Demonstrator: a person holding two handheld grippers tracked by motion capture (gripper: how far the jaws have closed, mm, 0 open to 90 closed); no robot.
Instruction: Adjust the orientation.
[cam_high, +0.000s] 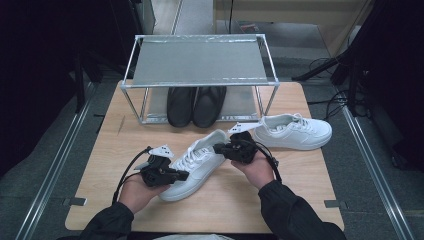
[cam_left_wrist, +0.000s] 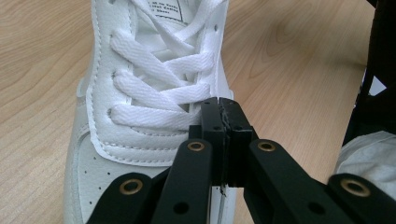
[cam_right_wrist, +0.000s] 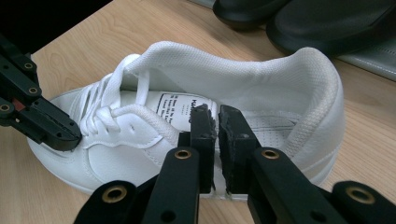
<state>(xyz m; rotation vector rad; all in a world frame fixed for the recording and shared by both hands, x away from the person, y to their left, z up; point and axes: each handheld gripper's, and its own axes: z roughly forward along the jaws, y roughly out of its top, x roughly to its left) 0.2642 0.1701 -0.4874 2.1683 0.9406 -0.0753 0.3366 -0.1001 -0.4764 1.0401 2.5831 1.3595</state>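
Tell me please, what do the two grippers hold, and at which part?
Both hold the near white sneaker. The left gripper is shut on its side wall beside the laces; the right gripper pinches the collar edge near the tongue.

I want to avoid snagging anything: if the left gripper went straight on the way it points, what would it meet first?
Probably the near white sneaker: the left gripper, jaws shut, points at its laces, seemingly already at the eyelet edge, though depth is unclear.

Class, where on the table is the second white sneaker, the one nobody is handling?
In the high view, the second white sneaker lies on the table's right side, just right of the rack.
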